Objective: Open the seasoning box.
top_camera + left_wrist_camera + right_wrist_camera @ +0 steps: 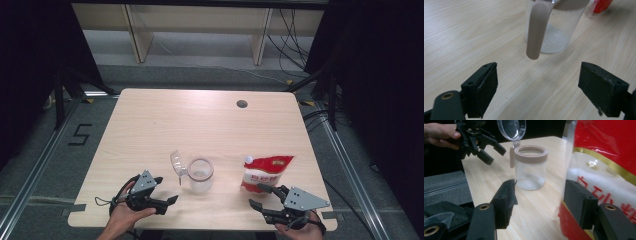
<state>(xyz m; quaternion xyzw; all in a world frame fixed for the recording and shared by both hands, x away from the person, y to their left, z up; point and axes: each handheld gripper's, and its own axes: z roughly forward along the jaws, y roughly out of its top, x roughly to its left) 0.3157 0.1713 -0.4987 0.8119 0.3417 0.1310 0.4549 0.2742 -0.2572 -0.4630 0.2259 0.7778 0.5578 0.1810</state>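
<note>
Pale wooden surface [150, 125] carries one clear jar [200, 175] with its lid flipped up, and one red and white pouch [265, 172] with red characters we cannot read. Our left tool [167, 192] is spread, the jar just ahead. Our right tool [262, 196] is spread, nothing pinched, the pouch just beside its right jaw.

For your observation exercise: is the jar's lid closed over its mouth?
No: the clear lid stands flipped up behind the open jar.
</note>
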